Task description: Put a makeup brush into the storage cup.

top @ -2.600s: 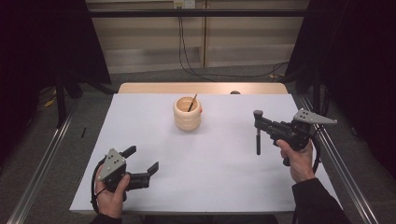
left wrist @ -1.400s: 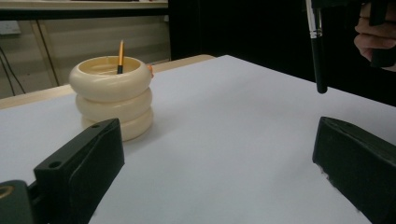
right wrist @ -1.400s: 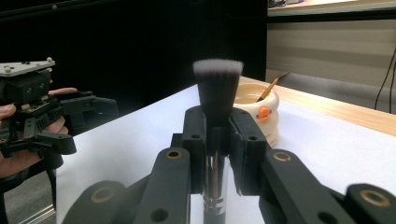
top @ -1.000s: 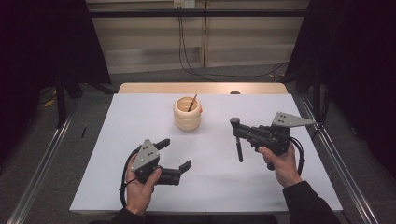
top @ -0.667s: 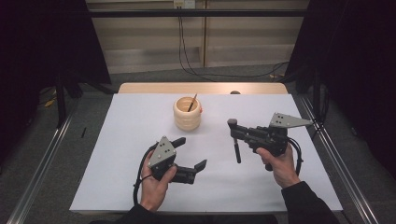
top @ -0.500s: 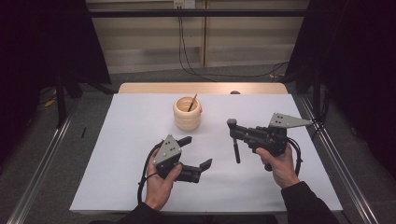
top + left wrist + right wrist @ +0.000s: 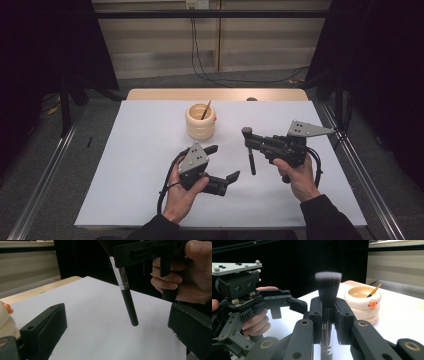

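My right gripper (image 7: 248, 142) (image 7: 328, 313) is shut on a makeup brush (image 7: 251, 159) (image 7: 328, 282), just below its dark bristle head. The head points up and the black handle (image 7: 128, 302) hangs down, its tip a little above the white table top (image 7: 150, 150). My left gripper (image 7: 222, 163) (image 7: 117, 323) stands open just left of the brush, its jaws wide and nothing between the pads; the handle hangs a short way beyond them. A cream ringed cup (image 7: 200, 121) (image 7: 362, 302) stands behind, with a thin gold-handled brush (image 7: 205, 110) (image 7: 374, 291) leaning in it.
The white sheet ends at a wooden strip (image 7: 220, 94) at the back. Metal rails (image 7: 45, 175) run along both sides of the table. Cables (image 7: 200, 55) hang on the floor behind it.
My left gripper has moved from the front left toward the middle, up to the brush. The right gripper with the brush shifted left earlier and has held still lately.
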{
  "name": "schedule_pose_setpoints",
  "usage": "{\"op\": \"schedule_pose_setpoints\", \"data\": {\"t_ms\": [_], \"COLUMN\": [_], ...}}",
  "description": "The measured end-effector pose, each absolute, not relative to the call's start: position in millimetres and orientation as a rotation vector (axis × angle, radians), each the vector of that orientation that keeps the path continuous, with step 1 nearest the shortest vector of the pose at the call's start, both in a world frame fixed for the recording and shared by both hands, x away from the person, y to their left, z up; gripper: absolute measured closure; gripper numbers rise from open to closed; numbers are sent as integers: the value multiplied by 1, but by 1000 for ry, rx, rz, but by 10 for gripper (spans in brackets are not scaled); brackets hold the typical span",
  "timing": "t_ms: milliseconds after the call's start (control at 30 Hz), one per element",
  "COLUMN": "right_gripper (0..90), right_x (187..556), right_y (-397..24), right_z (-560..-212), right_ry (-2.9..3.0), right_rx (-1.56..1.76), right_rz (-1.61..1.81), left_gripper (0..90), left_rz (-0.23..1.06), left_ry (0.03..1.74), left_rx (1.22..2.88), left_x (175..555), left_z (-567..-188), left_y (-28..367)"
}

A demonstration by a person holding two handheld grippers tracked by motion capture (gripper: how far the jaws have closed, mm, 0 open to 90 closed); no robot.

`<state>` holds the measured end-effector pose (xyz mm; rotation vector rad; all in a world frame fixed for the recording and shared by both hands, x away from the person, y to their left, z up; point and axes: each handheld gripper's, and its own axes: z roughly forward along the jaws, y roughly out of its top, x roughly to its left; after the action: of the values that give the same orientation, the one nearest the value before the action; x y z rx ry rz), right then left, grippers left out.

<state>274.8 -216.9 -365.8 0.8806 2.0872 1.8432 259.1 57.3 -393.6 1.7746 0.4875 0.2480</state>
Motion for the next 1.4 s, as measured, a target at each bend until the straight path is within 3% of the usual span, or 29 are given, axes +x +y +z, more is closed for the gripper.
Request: {"op": "schedule_pose_setpoints", "data": {"t_ms": [333, 667, 900, 967, 1100, 1400], "right_gripper": [781, 781, 781, 781, 781, 781], "right_x": [275, 274, 273, 273, 274, 273], "right_y": [-212, -208, -205, -204, -202, -201], "right_z": [-366, -367, -368, -368, -369, -371], "right_ry": [2097, 2112, 2121, 2129, 2136, 2149], "right_rx": [877, 859, 849, 850, 838, 839], "right_rz": [1841, 1847, 1845, 1843, 1837, 1839], "left_gripper": [36, 102, 275, 334, 447, 560], "left_rz": [233, 243, 232, 312, 267, 205], "left_ry": [471, 465, 528, 509, 515, 556], "left_rx": [1750, 1774, 1761, 1773, 1773, 1759], "left_x": [258, 257, 265, 263, 266, 274], "left_z": [-395, -396, -397, -397, -398, -400], "left_y": [43, 33, 30, 26, 23, 22]}}
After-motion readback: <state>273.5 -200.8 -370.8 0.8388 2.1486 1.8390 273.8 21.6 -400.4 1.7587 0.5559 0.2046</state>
